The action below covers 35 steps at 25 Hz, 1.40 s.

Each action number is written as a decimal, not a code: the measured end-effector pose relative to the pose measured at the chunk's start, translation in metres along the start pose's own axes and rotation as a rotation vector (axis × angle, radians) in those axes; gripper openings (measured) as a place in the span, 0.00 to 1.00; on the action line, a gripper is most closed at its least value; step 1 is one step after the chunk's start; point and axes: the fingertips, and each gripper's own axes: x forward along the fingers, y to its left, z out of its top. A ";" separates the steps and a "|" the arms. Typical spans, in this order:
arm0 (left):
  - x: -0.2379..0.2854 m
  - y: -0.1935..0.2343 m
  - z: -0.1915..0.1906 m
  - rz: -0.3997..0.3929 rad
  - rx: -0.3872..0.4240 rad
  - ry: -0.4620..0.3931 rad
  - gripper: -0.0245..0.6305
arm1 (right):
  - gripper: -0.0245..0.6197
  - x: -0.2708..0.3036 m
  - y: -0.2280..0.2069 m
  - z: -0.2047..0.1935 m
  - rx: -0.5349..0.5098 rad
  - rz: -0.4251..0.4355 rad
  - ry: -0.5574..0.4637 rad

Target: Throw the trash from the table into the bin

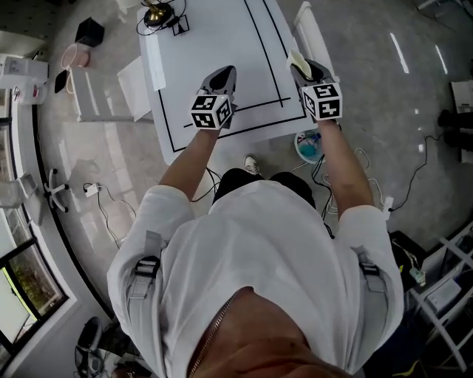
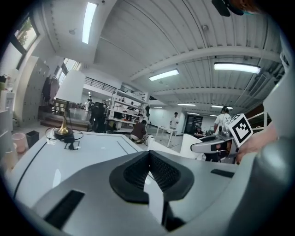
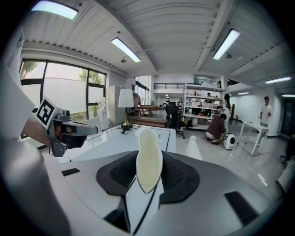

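- The white table (image 1: pixel 214 59) lies under both grippers
- The left gripper (image 2: pixel 148 171) has its jaws pressed together on nothing
- The right gripper (image 3: pixel 148 168) has its jaws narrowly apart, clamping the trash
- The cream oval piece (image 3: pixel 149 156) stands upright between its pads, over the table's right edge

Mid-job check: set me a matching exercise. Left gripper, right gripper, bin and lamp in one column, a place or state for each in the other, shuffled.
Things:
1. left gripper
2. right gripper
3. bin
4. lamp

Places or states:
A. on the floor, by the near right corner of the table
B. jaws shut, nothing between them
C. at the table's far end
D. jaws closed on a pale oval piece of trash

Pairs: 1-B, 2-D, 3-A, 4-C
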 end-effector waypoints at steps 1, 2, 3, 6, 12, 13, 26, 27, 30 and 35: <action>0.007 -0.017 0.002 -0.025 0.011 -0.002 0.05 | 0.26 -0.019 -0.014 -0.002 0.007 -0.029 -0.012; 0.014 -0.035 0.003 -0.051 0.022 -0.004 0.05 | 0.25 -0.038 -0.028 -0.005 0.017 -0.057 -0.023; 0.020 -0.053 0.004 -0.074 0.032 -0.005 0.05 | 0.25 -0.057 -0.040 -0.009 0.027 -0.084 -0.033; 0.031 -0.102 0.006 -0.125 0.056 -0.016 0.05 | 0.24 -0.112 -0.073 -0.022 0.054 -0.149 -0.058; 0.054 -0.207 -0.004 -0.248 0.098 0.004 0.05 | 0.24 -0.220 -0.125 -0.074 0.121 -0.284 -0.059; 0.057 -0.224 -0.008 -0.264 0.100 0.009 0.05 | 0.24 -0.235 -0.131 -0.084 0.133 -0.299 -0.057; 0.059 -0.349 -0.095 -0.300 0.110 0.135 0.05 | 0.24 -0.325 -0.161 -0.229 0.267 -0.310 0.054; 0.057 -0.353 -0.107 -0.295 0.111 0.153 0.05 | 0.24 -0.324 -0.158 -0.241 0.276 -0.297 0.066; 0.049 -0.363 -0.147 -0.275 0.108 0.217 0.05 | 0.24 -0.317 -0.150 -0.279 0.298 -0.252 0.110; 0.038 -0.367 -0.222 -0.247 0.076 0.347 0.05 | 0.24 -0.296 -0.132 -0.340 0.331 -0.183 0.195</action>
